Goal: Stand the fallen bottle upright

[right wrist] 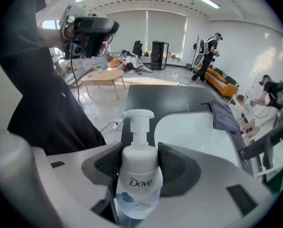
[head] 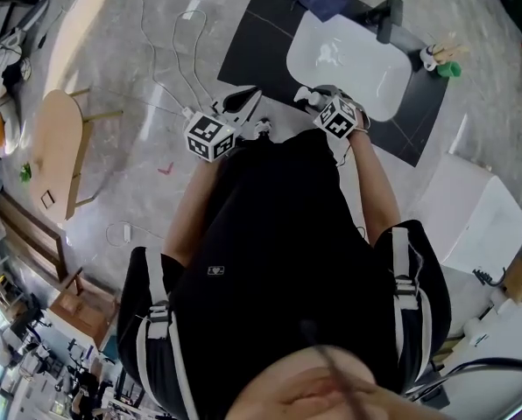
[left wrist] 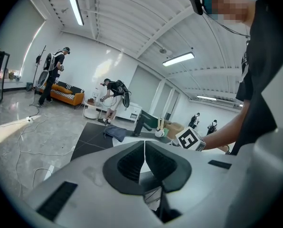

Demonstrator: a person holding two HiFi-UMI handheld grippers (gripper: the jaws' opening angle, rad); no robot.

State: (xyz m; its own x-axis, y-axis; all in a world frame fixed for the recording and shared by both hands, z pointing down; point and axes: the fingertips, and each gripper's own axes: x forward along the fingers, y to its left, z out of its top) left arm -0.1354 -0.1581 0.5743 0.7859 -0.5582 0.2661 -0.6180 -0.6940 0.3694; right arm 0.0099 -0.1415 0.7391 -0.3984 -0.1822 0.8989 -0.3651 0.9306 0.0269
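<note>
Your right tongs are clenched on the white pump bottle: the dark pads press on its two sides just below the neck. Its pump head points forward past the tips, and behind it you see the near edge of the white surface and the dark mat on the floor. Your left tongs are closed tight with nothing between them, held in the air beside the right ones and apart from the bottle.
</note>
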